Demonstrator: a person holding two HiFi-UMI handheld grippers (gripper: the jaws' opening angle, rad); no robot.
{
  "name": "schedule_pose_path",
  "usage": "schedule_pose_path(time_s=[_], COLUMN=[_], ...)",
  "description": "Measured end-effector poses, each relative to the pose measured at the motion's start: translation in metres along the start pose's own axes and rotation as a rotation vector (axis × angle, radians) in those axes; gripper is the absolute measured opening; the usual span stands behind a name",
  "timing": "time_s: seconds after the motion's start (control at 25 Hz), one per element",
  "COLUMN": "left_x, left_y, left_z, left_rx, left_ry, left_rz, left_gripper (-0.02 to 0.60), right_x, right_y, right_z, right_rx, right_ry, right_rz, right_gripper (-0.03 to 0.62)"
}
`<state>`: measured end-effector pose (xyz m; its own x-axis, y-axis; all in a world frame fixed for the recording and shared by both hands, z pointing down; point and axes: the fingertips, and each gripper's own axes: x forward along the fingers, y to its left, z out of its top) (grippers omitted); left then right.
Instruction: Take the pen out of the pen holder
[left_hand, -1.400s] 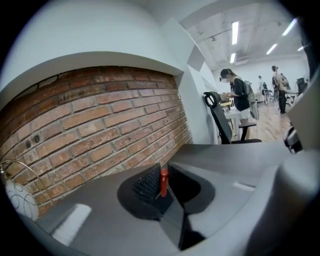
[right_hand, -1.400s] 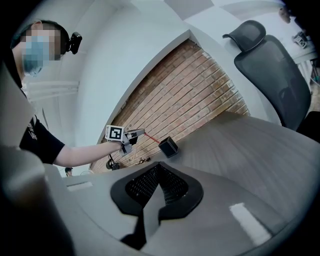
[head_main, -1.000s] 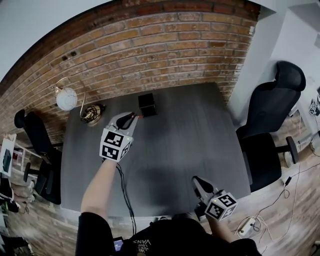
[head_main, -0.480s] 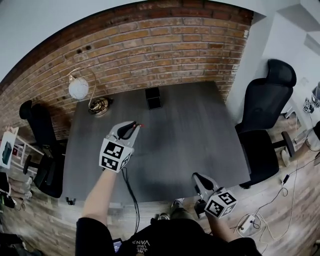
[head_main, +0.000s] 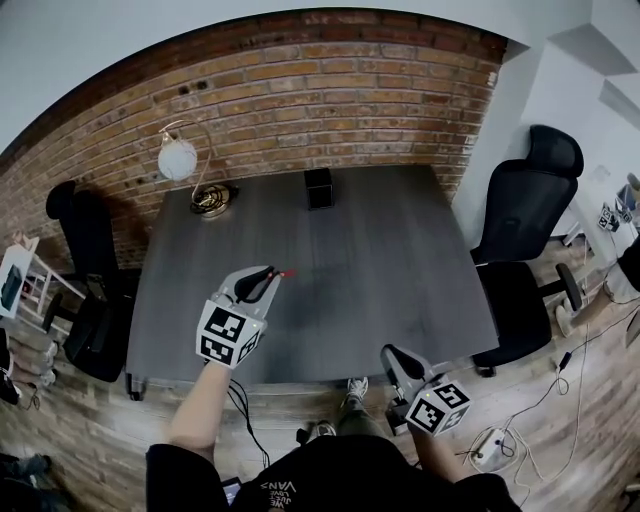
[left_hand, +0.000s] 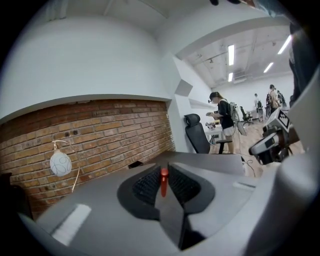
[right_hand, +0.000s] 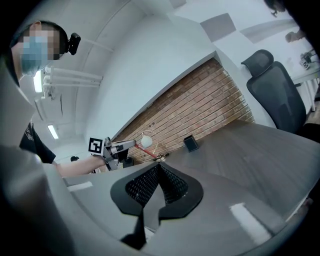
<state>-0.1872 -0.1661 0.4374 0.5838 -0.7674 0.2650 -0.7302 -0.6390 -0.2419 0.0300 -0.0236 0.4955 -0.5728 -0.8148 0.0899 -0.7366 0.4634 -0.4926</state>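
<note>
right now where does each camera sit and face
Head view: on the person's head, looking down at the grey table; forearms, left gripper, right gripper show.
Left gripper view: on that gripper, facing the brick wall; jaws clamp the red pen.
Right gripper view: on that gripper, facing across the table; shut jaws show.
Head and right gripper views share the pen holder.

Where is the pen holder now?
Head view: the pen holder stands at the table's far edge by the brick wall, right of the lamp.
</note>
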Motion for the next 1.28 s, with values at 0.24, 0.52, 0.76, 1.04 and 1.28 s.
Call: schedule_pose_path(time_s=[0.24,0.52,0.76,1.04,1.28], left_x=[-0.042,-0.079,-0.083,-0.078,-0.081], left_y=[-0.016,-0.029,-0.045,-0.081,-0.105], left_z=[-0.015,-0.028,-0.031,-0.033,-0.035], left_rx=[-0.034,-0.085,-0.165,-0.223,-0.242], left_ry=[0.002,-0.006,-0.008,0.005,0.024], left_rz=[0.015,0.065,0.122,0.167,0.209], left_gripper=[0.101,0.100,0.101,0.101,0.101], right_x=[-0.002,0.003,0.007,-0.004,-0.013], right_y=[0.014,0.014,0.004,-0.017,-0.034], right_z=[-0.001,0.005,0.020,0.034,0.032], right_rx=[-0.021,-0.042,-0.062,-0.078,-0.070], right_ry=[-0.005,0.003,0.029,0.054,0.084], right_rz=[-0.005,0.008,0.048,0.079,0.093], right_gripper=[0.002,0.002,0.002,0.002,0.002])
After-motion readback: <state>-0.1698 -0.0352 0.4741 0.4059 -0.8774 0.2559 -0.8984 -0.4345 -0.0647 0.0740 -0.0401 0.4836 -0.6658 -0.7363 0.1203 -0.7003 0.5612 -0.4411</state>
